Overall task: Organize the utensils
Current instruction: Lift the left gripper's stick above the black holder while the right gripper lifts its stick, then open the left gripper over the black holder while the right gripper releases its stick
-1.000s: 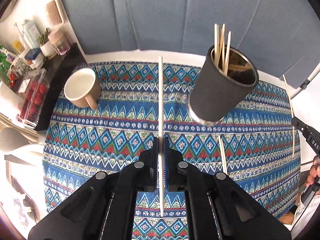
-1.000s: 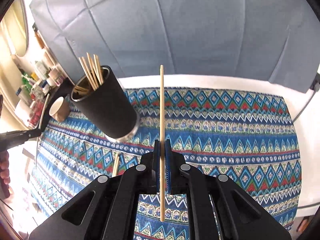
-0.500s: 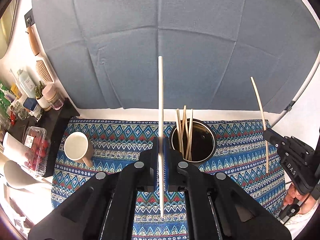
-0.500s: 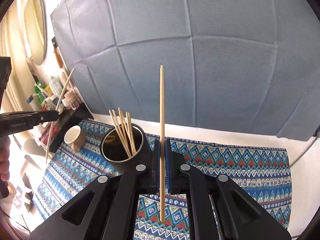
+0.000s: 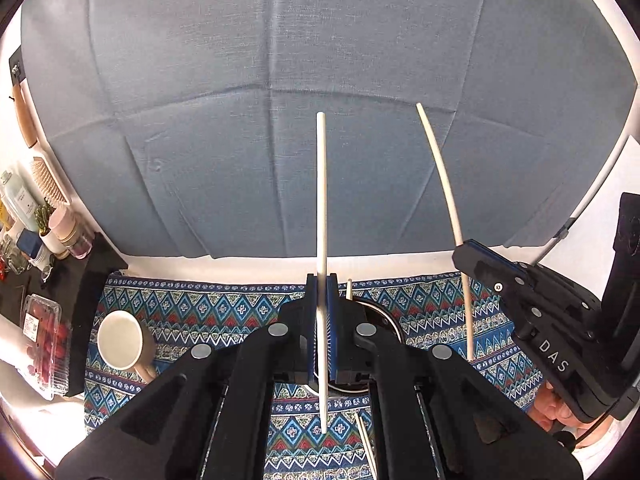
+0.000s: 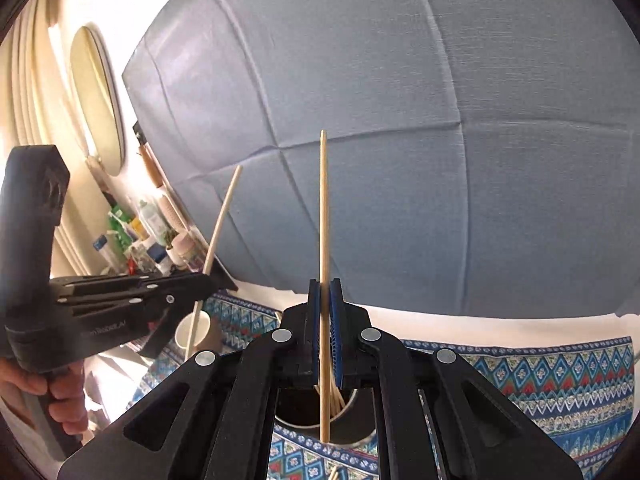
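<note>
While both jaws clamp, white chopstick [image 5: 322,216] and wooden chopstick [image 6: 323,216] stand upright over holder [image 6: 352,420].

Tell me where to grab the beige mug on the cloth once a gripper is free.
Pinch the mug wall at its rim from above, one finger inside: its open mouth faces up. Probably choose the side away from the handle, which juts toward the near side.

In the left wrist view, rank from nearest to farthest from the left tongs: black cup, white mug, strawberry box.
From the left tongs:
1. Black cup, directly behind the tongs.
2. White mug, on its side, left on the cloth.
3. Strawberry box, far left, off the cloth.
</note>
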